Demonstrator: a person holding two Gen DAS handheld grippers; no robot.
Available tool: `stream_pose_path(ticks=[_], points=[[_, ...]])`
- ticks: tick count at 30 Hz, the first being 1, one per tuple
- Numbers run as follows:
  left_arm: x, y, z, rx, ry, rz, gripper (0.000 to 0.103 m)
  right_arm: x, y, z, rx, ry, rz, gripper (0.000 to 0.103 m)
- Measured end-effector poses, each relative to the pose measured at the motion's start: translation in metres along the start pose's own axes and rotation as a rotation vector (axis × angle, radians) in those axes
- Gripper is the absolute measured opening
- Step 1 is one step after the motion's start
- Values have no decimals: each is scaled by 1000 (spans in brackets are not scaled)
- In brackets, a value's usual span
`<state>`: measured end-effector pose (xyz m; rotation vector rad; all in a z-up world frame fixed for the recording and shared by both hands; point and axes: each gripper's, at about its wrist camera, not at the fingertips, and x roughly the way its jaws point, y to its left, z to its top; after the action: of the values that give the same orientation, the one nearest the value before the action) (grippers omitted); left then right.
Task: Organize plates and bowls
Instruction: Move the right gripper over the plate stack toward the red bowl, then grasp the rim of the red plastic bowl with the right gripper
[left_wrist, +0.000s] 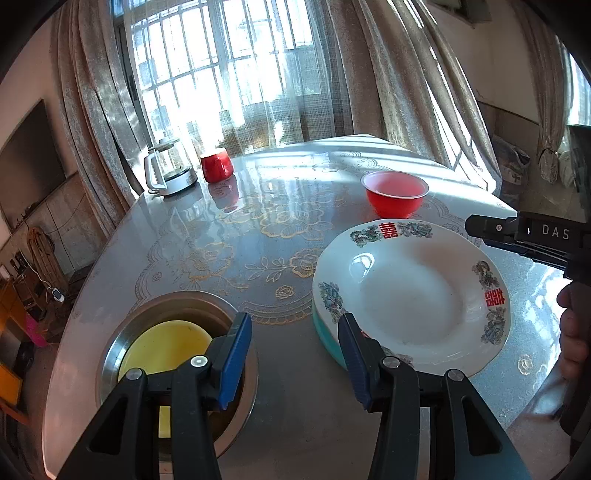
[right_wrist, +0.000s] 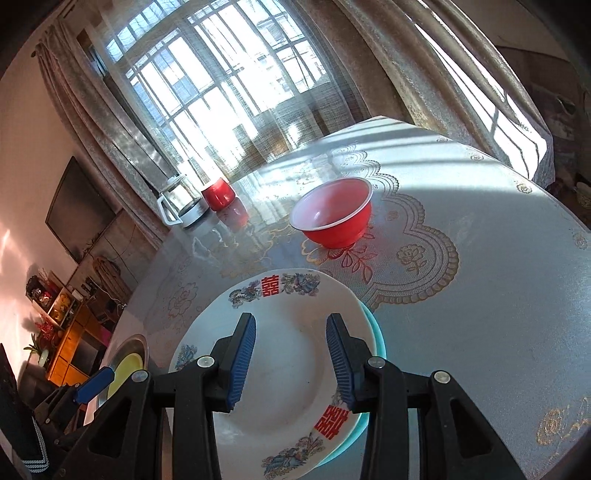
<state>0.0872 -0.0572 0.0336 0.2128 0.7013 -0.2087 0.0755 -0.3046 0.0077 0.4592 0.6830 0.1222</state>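
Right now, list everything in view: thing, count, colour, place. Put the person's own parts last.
Decorated plate: one, white with red characters, stacked on the teal plate, near edge.
Teal plate: one, teal, under the decorated plate.
Red bowl: one, red outside, pale inside, beyond the plates.
Metal basin: one, silver, left of the plates.
Yellow plate: one, yellow, inside the basin.
Red mug: one, red, far left of the table.
Kettle: one, glass and white, beside the mug.
Table: one, lace-patterned cover.
Left gripper: open, empty, between basin and plates.
Right gripper: open, empty, over the decorated plate.
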Motion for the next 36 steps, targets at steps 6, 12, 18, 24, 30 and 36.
stream_pose_path(ticks=[6,12,18,24,30,36], points=[[25,7,29,-76,60,-60,50,7,-20,20,22,7,-36,40],[53,12,58,-147,111,-138,50,19,-38,48,55,9,-66,40],[85,8,87,-254,145,-275,49,43,-45,75,57,26,-88,40],[112,-5,119,-299,137,-336,48,73,-55,98,83,54,-100,38],[154,-17,142,-354,176,-385,48,98,-56,111,65,88,-135,33],[184,-32,153,-404,213,-422,48,119,-62,117,67,120,-172,32]])
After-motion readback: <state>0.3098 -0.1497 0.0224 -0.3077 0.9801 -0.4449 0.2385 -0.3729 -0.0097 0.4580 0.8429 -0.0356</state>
